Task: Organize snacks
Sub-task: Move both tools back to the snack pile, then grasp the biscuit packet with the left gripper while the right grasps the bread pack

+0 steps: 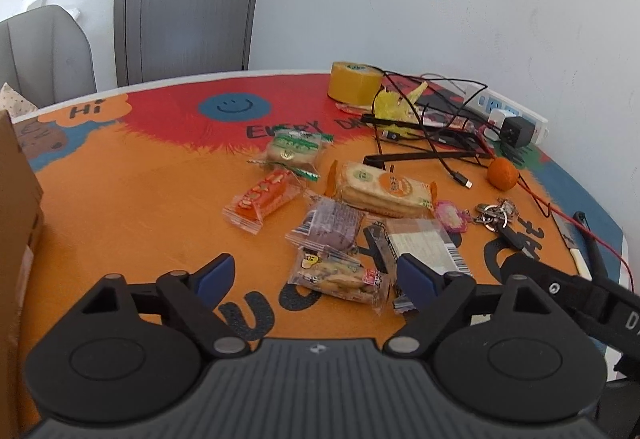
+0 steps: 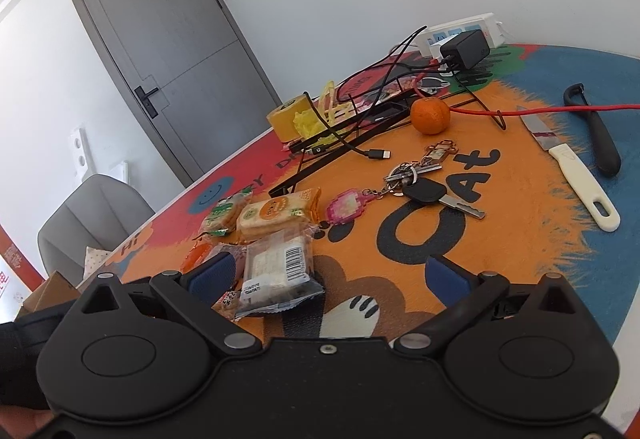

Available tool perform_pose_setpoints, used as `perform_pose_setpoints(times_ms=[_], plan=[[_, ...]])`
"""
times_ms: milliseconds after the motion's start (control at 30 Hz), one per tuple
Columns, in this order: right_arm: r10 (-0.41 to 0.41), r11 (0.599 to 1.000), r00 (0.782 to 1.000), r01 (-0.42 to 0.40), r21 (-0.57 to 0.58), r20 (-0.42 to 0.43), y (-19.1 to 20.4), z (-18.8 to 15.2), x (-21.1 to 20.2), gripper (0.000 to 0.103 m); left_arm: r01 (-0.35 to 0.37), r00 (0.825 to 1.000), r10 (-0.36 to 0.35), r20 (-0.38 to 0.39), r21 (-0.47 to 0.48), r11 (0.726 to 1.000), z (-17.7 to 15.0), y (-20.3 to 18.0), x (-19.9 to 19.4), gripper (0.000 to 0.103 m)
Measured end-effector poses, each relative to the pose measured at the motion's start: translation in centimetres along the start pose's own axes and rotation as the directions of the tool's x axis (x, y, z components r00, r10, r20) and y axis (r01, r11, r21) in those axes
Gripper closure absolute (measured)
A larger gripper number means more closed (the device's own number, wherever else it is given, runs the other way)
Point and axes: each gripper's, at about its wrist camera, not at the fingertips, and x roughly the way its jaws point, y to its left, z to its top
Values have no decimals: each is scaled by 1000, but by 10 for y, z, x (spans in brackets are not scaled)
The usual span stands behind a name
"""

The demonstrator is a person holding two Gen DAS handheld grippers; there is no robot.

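Left gripper [image 1: 314, 273] (jaws apart) angled down over snack packets [image 1: 340, 275]

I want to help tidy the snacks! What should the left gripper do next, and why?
Probably ease the left gripper down and close on the cookie packet: its jaws are open with that packet lying between them, nearest of the pile, not yet pinched.

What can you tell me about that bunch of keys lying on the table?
The bunch of keys lies flat on the orange part of the printed table mat, by the black lettering. A metal ring joins a black-headed key, smaller silver keys, a pink pixel-style charm and a small brown charm. Nothing grips it; the charm lies beside the snack packets.
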Motion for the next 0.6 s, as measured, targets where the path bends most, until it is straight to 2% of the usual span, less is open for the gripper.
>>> perform_pose_setpoints(times_ms=[300,400,433,600], plan=[[-4,1000,1000,4,5,-13,-2,1,9,0,12,999,-11,-30,28,1000,-5,-4,22,32],[1,1000,1000,-1,-2,-18,2,1,12,0,14,1000,-14,-25,35,999,-5,-5,22,40],[3,1000,1000,-3,-6,-21,4,1,13,0,22,999,-21,-24,34,999,-4,-4,22,46],[11,1000,1000,-11,-20,-30,13,1,19,0,44,999,-43,-26,16,999,-3,3,18,52]])
